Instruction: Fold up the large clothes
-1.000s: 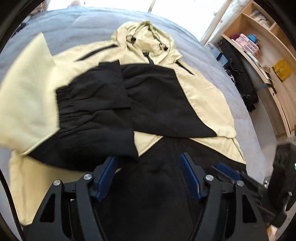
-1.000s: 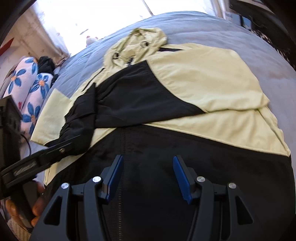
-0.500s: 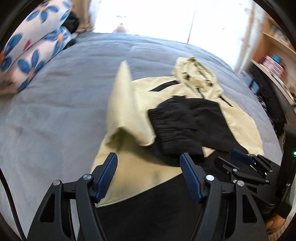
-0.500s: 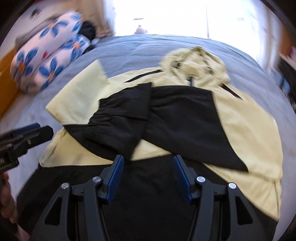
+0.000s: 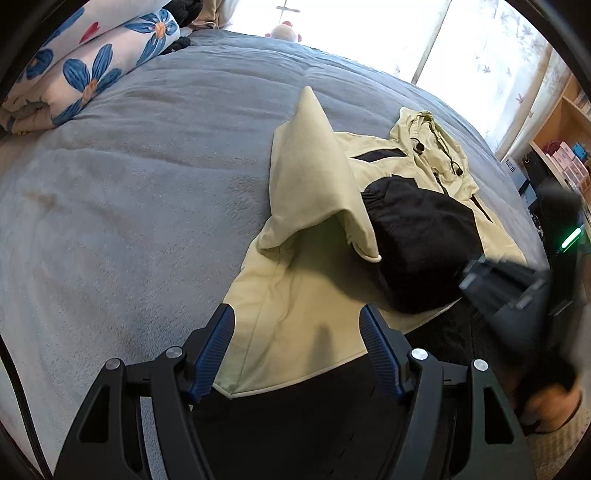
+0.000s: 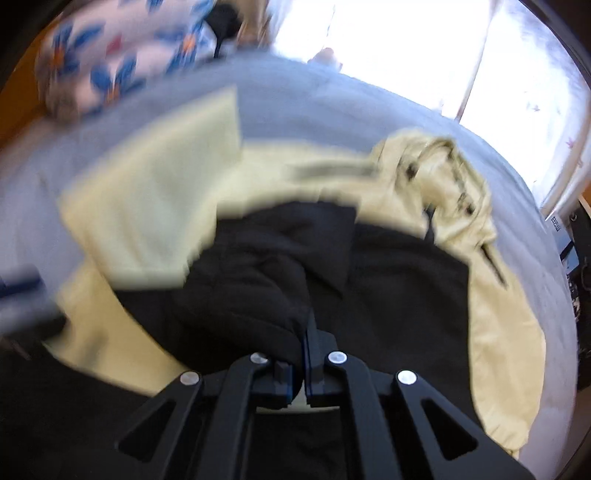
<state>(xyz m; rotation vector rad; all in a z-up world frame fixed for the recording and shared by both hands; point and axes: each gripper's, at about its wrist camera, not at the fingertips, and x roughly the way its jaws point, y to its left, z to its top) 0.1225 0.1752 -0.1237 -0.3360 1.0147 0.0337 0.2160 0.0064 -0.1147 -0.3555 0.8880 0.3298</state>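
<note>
A pale yellow and black hooded jacket (image 5: 314,177) lies face up on the grey bed (image 5: 129,184), hood (image 5: 428,144) at the far end. Its black sleeve (image 5: 417,236) is folded across the chest. My left gripper (image 5: 295,343) hovers open over the yellow lower left part, nothing between its fingers. My right gripper (image 6: 304,354) is closing its jaws tight on the black sleeve (image 6: 258,280), whose cloth bunches at the pads. In the left wrist view the right gripper (image 5: 509,291) is a blur at the right. The right wrist view is motion-blurred.
Floral pillows (image 5: 85,70) lie at the bed's far left corner, and a plush toy (image 5: 284,31) sits by the bright window. Wooden shelves (image 5: 565,147) with small items stand right of the bed. Bare grey blanket spreads left of the jacket.
Both views have swung left across the bed. The right gripper's jaws, open before, have come together on the black sleeve. The left gripper now sits over the yellow lower edge.
</note>
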